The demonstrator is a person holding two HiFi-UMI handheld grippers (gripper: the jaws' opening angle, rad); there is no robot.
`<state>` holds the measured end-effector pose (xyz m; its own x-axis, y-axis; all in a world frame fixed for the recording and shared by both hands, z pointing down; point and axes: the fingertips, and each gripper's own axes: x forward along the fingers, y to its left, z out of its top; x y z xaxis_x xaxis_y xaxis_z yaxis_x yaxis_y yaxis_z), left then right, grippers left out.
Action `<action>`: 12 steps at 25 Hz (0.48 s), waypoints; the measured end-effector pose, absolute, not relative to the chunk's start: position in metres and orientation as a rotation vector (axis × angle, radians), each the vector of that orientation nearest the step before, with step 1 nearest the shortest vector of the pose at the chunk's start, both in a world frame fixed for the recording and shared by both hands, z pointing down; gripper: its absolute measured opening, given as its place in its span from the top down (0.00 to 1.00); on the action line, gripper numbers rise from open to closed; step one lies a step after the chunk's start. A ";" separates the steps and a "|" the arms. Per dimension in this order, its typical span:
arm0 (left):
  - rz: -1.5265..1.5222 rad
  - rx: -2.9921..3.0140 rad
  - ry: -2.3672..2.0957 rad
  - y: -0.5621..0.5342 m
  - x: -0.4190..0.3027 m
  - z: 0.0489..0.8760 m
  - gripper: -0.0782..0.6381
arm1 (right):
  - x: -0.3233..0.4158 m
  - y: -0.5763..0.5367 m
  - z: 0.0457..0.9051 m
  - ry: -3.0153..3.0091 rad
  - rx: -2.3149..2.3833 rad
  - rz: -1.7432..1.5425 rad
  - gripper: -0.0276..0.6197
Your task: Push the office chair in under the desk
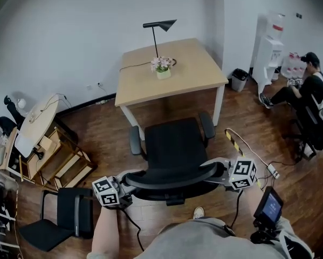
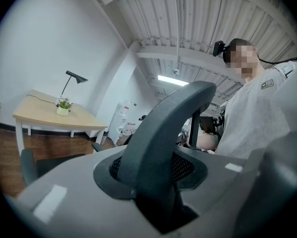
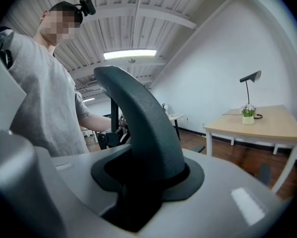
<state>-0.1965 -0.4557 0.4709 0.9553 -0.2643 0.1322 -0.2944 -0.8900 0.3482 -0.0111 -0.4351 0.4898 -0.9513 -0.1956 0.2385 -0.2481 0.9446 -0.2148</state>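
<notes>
The black office chair (image 1: 174, 142) stands on the wood floor just in front of the light wooden desk (image 1: 188, 63), with its seat facing the desk. My left gripper (image 1: 128, 183) is shut on the left end of the curved backrest top (image 1: 172, 176). My right gripper (image 1: 215, 169) is shut on its right end. In the left gripper view the backrest rim (image 2: 168, 128) rises from between the jaws of the left gripper (image 2: 153, 182), with the desk (image 2: 39, 114) far off at the left. The right gripper view shows the rim (image 3: 138, 128) clamped in the right gripper (image 3: 138, 187) and the desk (image 3: 267, 123) at the right.
A black lamp (image 1: 158, 28) and a flower pot (image 1: 162, 66) stand on the desk. A second black chair (image 1: 64, 215) and wooden furniture (image 1: 40, 123) are at the left. At the right are a bin (image 1: 238, 80), a water dispenser (image 1: 269, 47), a seated person (image 1: 307, 85) and a floor cable (image 1: 247, 147).
</notes>
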 end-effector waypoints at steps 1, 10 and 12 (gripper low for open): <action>0.114 2.735 -0.410 -0.466 -0.195 0.470 0.67 | -0.009 -0.446 0.489 -2.888 0.326 0.358 0.70; 0.105 2.711 -0.443 -0.532 -0.189 0.472 0.67 | -0.004 -0.513 0.489 -2.893 0.302 0.361 0.70; 0.104 2.708 -0.430 -0.548 -0.191 0.470 0.66 | -0.006 -0.529 0.487 -2.896 0.307 0.363 0.71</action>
